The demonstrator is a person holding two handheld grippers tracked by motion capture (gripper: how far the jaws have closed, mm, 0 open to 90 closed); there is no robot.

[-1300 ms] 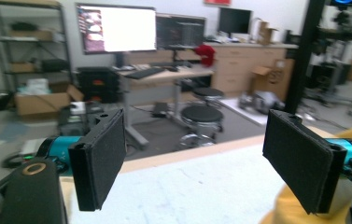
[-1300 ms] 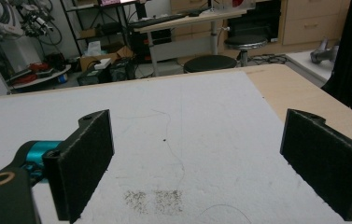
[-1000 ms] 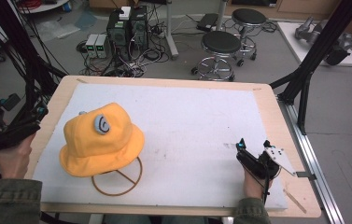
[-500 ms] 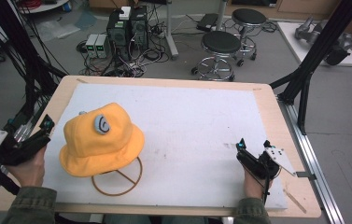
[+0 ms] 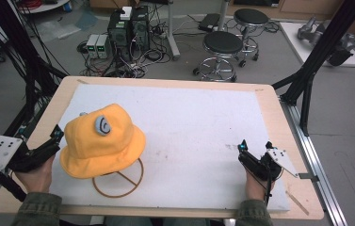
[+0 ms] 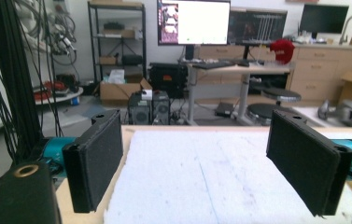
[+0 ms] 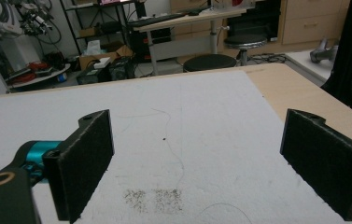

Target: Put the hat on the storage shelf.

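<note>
A yellow bucket hat [image 5: 100, 141] with a grey-white emblem sits on a thin wire stand whose ring base [image 5: 118, 182] rests on the white mat [image 5: 203, 127], at the front left. My left gripper [image 5: 55, 139] is at the table's left edge, just left of the hat's brim and pointing toward the far side. Its jaws stand wide apart with nothing between them, so the left gripper [image 6: 201, 172] is open over the mat. My right gripper [image 5: 256, 147] rests near the front right of the mat. In its own view the right gripper [image 7: 206, 172] is open and empty.
The mat covers a wooden table [image 5: 278, 117]. Black frame posts stand at the left [image 5: 29, 70] and the right [image 5: 316, 61] of the table. Two stools [image 5: 222, 47] and computer boxes [image 5: 128, 28] with cables are on the floor beyond the far edge.
My left gripper has moved right, from outside the table's left edge to beside the hat's brim. The right gripper and the hat have not moved.
</note>
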